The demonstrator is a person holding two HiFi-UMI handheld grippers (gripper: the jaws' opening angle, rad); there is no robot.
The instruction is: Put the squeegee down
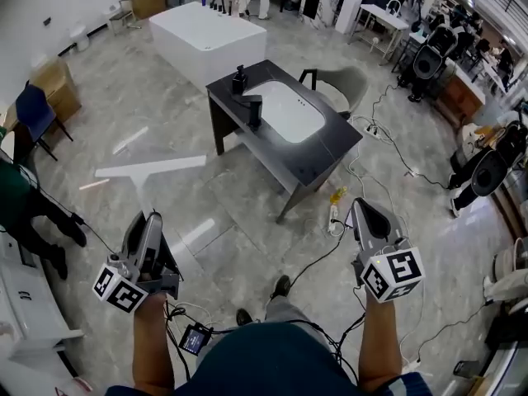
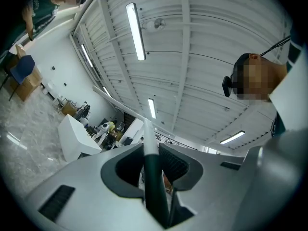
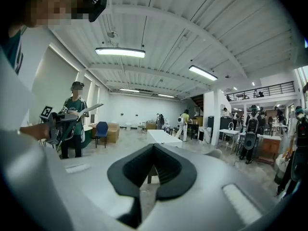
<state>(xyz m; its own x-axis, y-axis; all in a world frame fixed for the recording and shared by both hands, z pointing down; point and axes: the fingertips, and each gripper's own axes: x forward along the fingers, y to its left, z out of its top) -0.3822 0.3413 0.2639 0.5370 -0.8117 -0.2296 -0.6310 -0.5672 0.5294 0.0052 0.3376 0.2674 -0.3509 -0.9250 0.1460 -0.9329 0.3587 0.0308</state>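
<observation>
The squeegee has a long white blade [image 1: 153, 167] and a thin shaft that runs down into my left gripper [image 1: 151, 219]. In the left gripper view its dark handle [image 2: 154, 177] sits clamped between the jaws of that gripper [image 2: 150, 154], and the white shaft rises toward the ceiling. The left gripper is held low over the floor, tilted slightly upward. My right gripper [image 1: 361, 206] hangs at the right over the floor cables, shut with nothing in it; its pads [image 3: 166, 165] meet at the tips. In the right gripper view, the squeegee [image 3: 79, 110] shows at the left.
Ahead stands a dark table [image 1: 318, 159] with a white sink basin [image 1: 289, 112] and a black faucet [image 1: 250, 106]. Behind it are a white block counter [image 1: 206, 40] and a chair [image 1: 342, 82]. Cables and a power strip [image 1: 334, 214] lie on the floor. A person in green [image 1: 21, 200] is at the left.
</observation>
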